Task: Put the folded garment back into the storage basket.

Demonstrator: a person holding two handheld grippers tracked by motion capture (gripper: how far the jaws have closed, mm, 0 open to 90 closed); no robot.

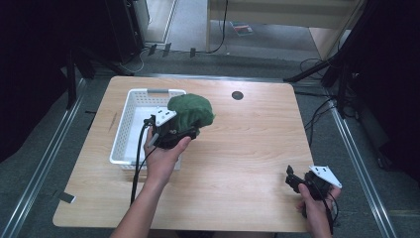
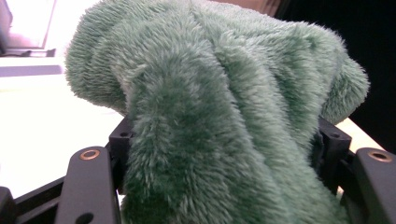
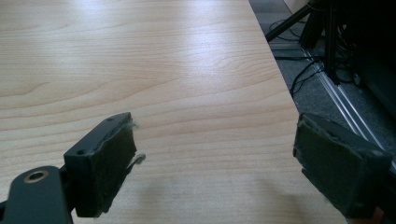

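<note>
A bunched green fluffy cloth [image 1: 191, 111] hangs in the air over the right edge of a white basket [image 1: 130, 130]. My left gripper [image 1: 181, 131] is shut on the green cloth [image 2: 219, 112], whose pile bulges up between the two black jaws and covers the pads. Near the table's front right corner, my right gripper [image 1: 293, 179] rests low in a hand. Its jaws stand wide apart in the right gripper view, the felt pads [image 3: 112, 161] bare, with nothing but wood between them [image 3: 217, 163].
The wooden table [image 1: 247, 148] has a dark round hole [image 1: 237, 95] near its far edge. Its right edge [image 3: 280, 88] runs close past my right gripper, with grey floor, cables and stand legs [image 3: 322, 51] beyond. The basket's lattice wall faces the left hand.
</note>
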